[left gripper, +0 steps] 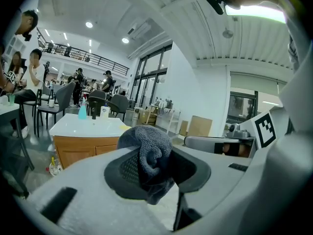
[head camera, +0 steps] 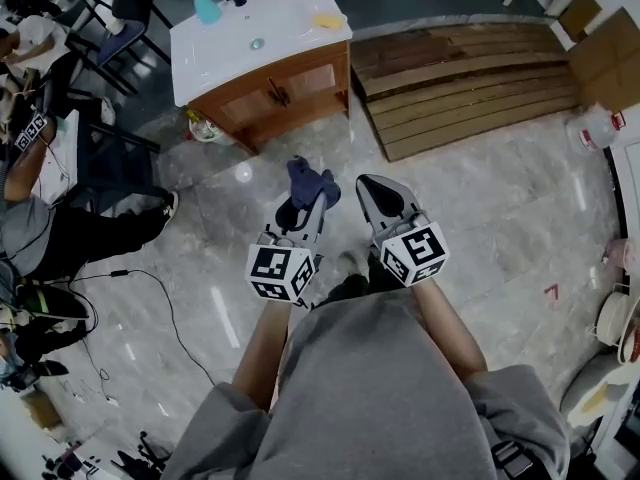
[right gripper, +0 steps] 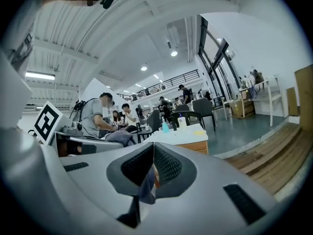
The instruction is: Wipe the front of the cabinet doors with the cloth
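Jaws of the left gripper (head camera: 316, 203) pinch a soft, light, dark blue-grey terry cloth (head camera: 308, 181) well short of the white-topped wooden cabinet (head camera: 300, 86), those of the right gripper (head camera: 365, 181) pressed together empty; being floppy, the cloth likely wipes best gripped mid-wad.

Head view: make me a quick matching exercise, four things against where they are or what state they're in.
1 cloth
2 right tool
3 teal bottle
4 wooden planks

a on the white cabinet top
b shut, empty
c on the floor beside the cabinet
d clamped in the left tool

Pairs: 1-d, 2-b, 3-a, 4-c
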